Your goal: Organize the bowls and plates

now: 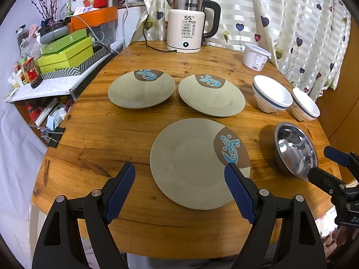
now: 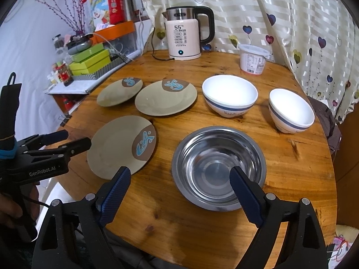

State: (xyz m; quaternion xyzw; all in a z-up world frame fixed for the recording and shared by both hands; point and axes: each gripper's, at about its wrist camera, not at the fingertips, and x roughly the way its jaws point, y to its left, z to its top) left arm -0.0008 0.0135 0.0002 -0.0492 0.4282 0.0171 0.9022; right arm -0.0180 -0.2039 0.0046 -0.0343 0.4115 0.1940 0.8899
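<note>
Left wrist view: left tool (image 1: 179, 177) hovering wide, gripping nothing, over the near plate (image 1: 193, 168) lying on the surface (image 1: 101, 134); right wrist view: right tool (image 2: 180, 180) gaping wide, empty, over the steel bowl (image 2: 218, 168) sitting beside that plate.

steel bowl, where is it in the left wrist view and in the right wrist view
Left wrist view: the steel bowl sits far right, beside the near plate, just beyond the right gripper.
Right wrist view: the steel bowl is lower centre, with the right gripper open over its near rim.
Shared landmark: the white kettle at the back of the table.
</note>
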